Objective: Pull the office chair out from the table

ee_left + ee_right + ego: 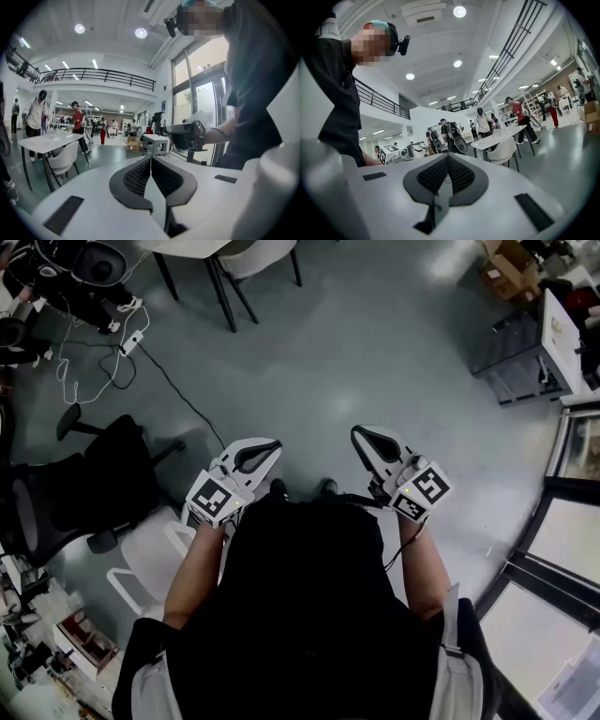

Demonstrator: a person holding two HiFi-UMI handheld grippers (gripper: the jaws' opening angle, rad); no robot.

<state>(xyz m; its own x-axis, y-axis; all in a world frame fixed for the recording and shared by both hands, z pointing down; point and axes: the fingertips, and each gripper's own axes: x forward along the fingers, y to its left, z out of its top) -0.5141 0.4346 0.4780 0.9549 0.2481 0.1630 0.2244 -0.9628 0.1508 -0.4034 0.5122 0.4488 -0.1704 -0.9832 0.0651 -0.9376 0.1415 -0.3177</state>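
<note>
A black office chair (pixel 98 486) stands on the grey floor at the left of the head view, beside a cluttered desk edge (pixel 37 634). Both grippers hang in front of the person's torso, well apart from the chair. My left gripper (pixel 270 447) is shut with nothing between its jaws, and so is my right gripper (pixel 360 435). In the left gripper view the shut left gripper (pixel 151 160) faces the right gripper's body (pixel 186 135) in the person's hand. In the right gripper view the shut right gripper (pixel 447 158) points past the left gripper's marker cube (pixel 389 154).
A white chair (pixel 150 563) stands just left of the person. A table with dark legs (pixel 220 282) and a white chair (pixel 267 259) are at the top. Cables (pixel 112 362) trail on the floor. A low table (pixel 525 343) and boxes (pixel 511 268) sit at the right. People walk around far tables (pixel 504 136).
</note>
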